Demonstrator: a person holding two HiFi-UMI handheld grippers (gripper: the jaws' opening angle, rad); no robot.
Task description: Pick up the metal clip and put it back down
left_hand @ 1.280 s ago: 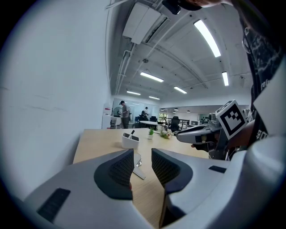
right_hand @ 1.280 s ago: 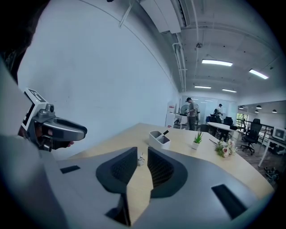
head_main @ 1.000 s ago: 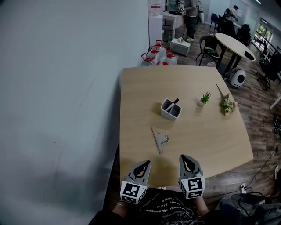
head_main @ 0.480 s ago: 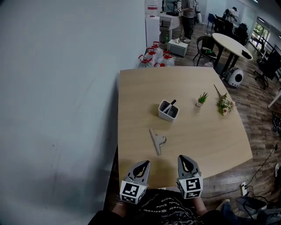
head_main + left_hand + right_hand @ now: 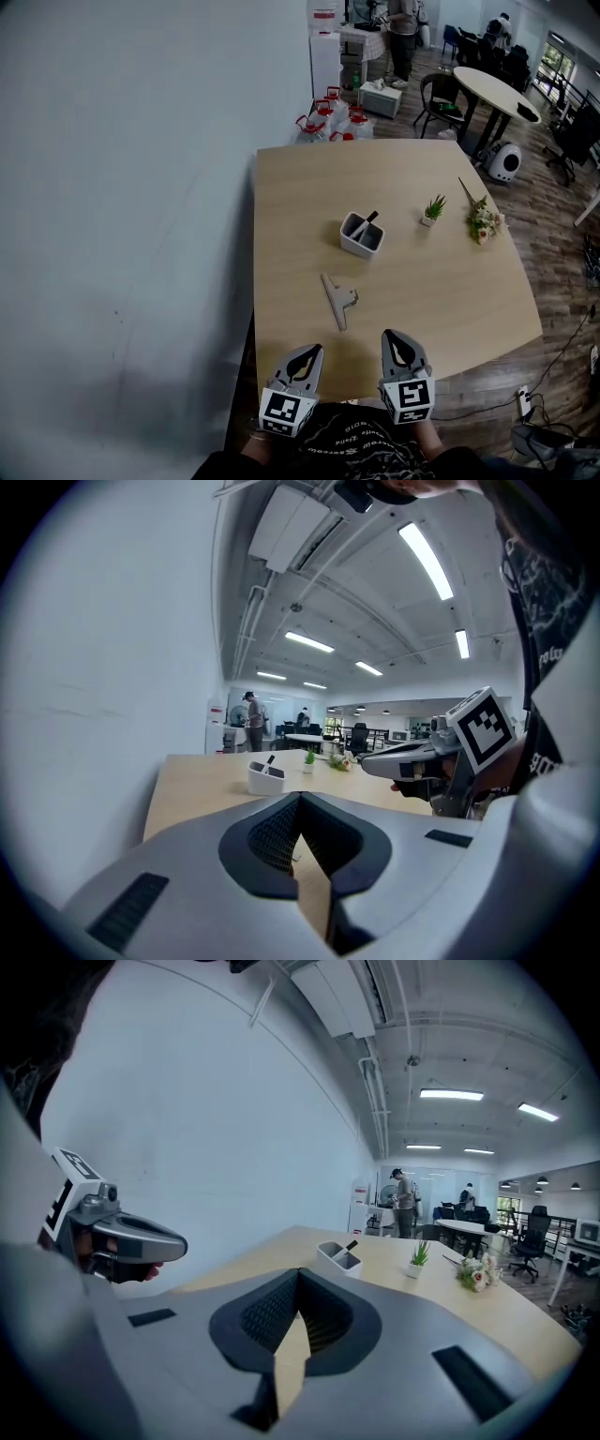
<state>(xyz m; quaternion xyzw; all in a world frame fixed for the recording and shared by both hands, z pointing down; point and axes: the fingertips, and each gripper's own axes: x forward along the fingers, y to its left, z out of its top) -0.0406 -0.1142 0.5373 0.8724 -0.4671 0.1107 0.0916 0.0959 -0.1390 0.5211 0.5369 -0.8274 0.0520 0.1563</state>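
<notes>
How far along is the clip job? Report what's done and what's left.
Done: nothing visible; the metal clip lies flat on the table, apart from both grippers. In hand: nothing; the left gripper and right gripper sit shut and empty at the near edge. Left: open, grasp the clip, lift it, set it down.

Open table [image 5: 450,309] from left gripper [image 5: 307,351] and right gripper [image 5: 397,339] up to clip [image 5: 338,299]. From clip: cup [image 5: 362,234] near at 1 o'clock, plant [image 5: 434,210] and flowers [image 5: 483,223] well apart toward 2. Wall [image 5: 122,187] runs along the table's 9 o'clock edge, so it's tight on that side.
</notes>
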